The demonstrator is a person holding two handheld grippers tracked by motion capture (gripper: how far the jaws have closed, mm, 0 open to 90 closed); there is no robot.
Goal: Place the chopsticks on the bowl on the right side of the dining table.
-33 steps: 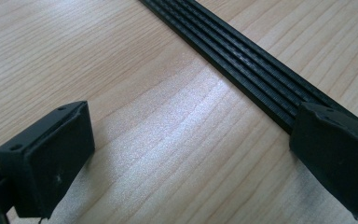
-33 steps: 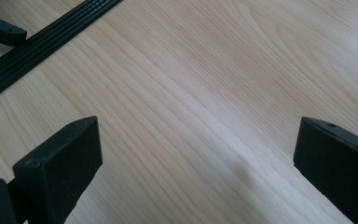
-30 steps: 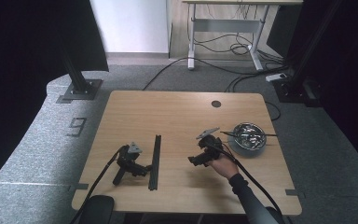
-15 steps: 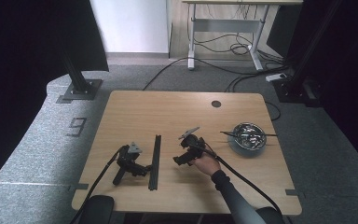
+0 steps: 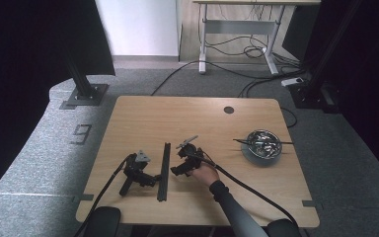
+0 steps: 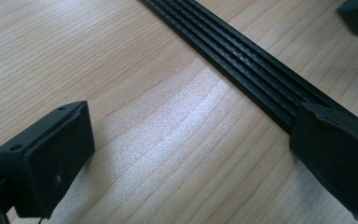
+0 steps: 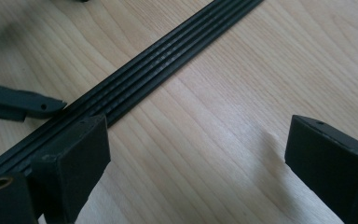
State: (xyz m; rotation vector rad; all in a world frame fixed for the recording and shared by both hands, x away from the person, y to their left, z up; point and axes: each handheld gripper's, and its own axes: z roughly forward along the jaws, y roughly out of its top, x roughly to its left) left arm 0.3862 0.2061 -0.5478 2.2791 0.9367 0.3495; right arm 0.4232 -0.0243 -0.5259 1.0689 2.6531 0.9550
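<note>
A long black ribbed strip (image 5: 164, 170) lies on the wooden table (image 5: 177, 118), running front to back. My left gripper (image 5: 150, 177) lies on the table just left of it with no hand on it, jaws open. In the left gripper view the strip (image 6: 242, 60) runs diagonally under the right-hand jaw, and the left gripper (image 6: 193, 128) has bare wood between its jaws. A hand holds my right gripper (image 5: 176, 169) close to the strip's right side. In the right gripper view the right gripper (image 7: 198, 140) is open, its left-hand jaw over the strip (image 7: 158, 60).
A metal bowl (image 5: 261, 144) with thin utensils across it stands on a round mat at the table's right. A cable hole (image 5: 228, 110) sits near the far edge. The left gripper's jaw (image 7: 21, 103) shows beyond the strip in the right gripper view. Cables trail off the front edge.
The hand has carried my right gripper leftward, from beside the bowl to the right side of the strip. The left gripper and the strip have not moved.
</note>
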